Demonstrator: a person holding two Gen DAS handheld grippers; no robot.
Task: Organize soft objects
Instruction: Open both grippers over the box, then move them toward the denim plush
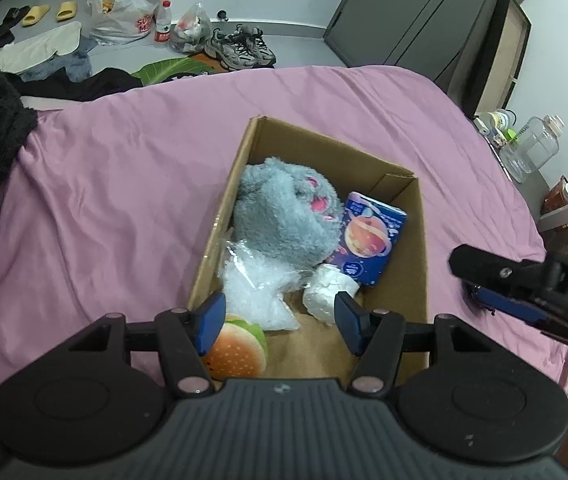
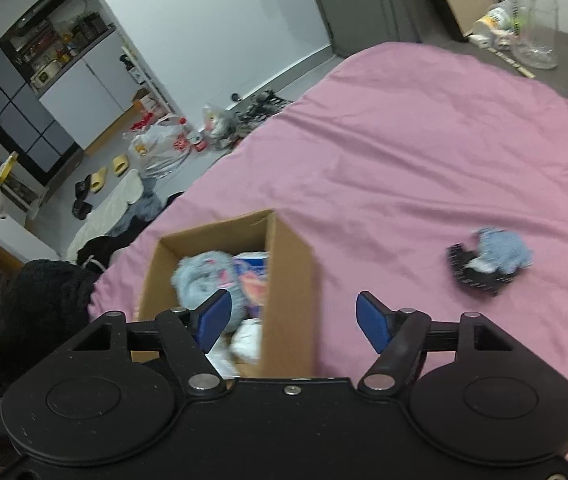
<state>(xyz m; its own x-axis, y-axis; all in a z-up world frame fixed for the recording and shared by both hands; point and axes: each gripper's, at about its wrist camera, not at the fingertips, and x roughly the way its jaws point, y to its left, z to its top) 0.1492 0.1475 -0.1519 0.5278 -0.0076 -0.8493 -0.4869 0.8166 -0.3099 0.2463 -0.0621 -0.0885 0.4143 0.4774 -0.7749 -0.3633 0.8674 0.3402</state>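
Blue-and-black soft bundle (image 2: 488,262) lies right of cardboard box (image 2: 290,284) on open pink bed (image 2: 424,152) | left tool (image 1: 280,322) apart over box's near edge | right tool (image 2: 294,316) apart, empty

One open brown cardboard box (image 1: 400,240) holds five things: one grey fluffy plush toy (image 1: 284,212), one dark blue printed tissue pack (image 1: 368,240), one clear plastic bag of white filling (image 1: 256,288), one white crumpled wad (image 1: 324,296) and one burger-shaped plush (image 1: 236,348). On the pink bedsheet (image 2: 404,152) lies what may be one blue-and-black fabric bundle (image 2: 488,260), blurred.
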